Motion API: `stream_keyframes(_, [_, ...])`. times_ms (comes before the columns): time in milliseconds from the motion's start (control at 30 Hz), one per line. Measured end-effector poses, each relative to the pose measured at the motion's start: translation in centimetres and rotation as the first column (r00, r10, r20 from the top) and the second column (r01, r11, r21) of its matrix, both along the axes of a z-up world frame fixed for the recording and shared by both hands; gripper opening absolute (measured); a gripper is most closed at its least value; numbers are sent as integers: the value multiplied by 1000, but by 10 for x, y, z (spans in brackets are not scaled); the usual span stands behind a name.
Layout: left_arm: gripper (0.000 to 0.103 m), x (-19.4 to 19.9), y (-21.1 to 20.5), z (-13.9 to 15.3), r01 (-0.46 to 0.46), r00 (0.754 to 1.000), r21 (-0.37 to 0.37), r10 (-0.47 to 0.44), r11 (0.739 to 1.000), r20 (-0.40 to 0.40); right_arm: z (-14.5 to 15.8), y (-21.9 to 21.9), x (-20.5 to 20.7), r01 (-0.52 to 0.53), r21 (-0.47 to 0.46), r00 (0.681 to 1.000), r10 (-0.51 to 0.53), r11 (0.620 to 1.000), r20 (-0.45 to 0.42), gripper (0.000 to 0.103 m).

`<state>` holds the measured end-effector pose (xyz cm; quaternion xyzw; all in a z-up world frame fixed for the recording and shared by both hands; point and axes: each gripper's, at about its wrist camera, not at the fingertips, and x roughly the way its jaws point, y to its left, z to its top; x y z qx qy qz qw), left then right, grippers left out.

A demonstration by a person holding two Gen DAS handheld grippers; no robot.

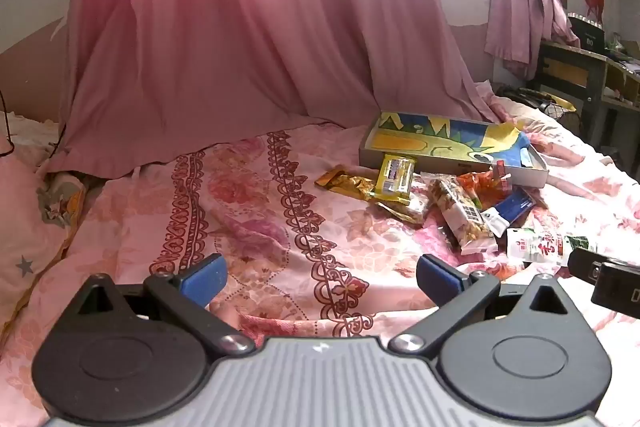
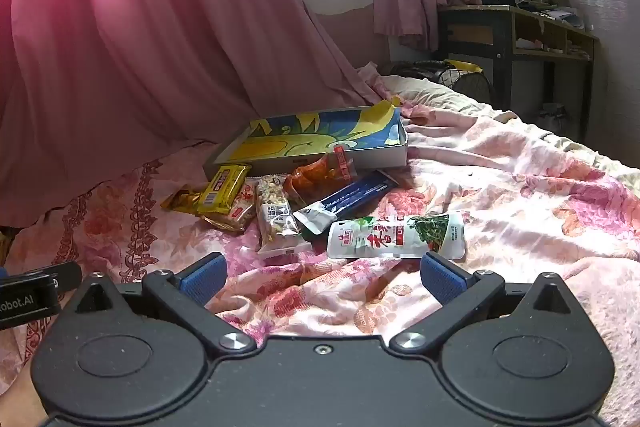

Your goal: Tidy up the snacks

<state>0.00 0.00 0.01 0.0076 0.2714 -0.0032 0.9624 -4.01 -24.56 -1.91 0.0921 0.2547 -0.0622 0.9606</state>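
Observation:
Several snack packets lie in a loose pile on the floral bedspread in front of a shallow box (image 2: pixel 360 153) with a blue and yellow lining (image 1: pixel 440 143). There is a yellow packet (image 2: pixel 224 187) (image 1: pixel 394 175), a clear nut bar (image 2: pixel 276 219) (image 1: pixel 464 215), an orange packet (image 2: pixel 320 175), a dark blue stick pack (image 2: pixel 352 195) and a white and green pouch (image 2: pixel 396 235) (image 1: pixel 536 245). My right gripper (image 2: pixel 322 277) is open and empty just in front of the white and green pouch. My left gripper (image 1: pixel 320 277) is open and empty over bare bedspread, left of the pile.
A pink curtain (image 2: pixel 140 27) hangs behind the bed. A dark desk (image 2: pixel 520 31) with clutter stands at the far right, with a fan (image 2: pixel 460 75) beside the bed. The right gripper's edge (image 1: pixel 604 277) shows in the left view.

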Motion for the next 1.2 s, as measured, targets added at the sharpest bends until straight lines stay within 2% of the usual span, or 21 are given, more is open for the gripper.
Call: stream_keyframes(1200, [102, -2, -3, 0, 2, 1000, 1, -2, 1000, -4, 0, -1, 2, 0, 5, 1000, 0, 1000, -10, 102])
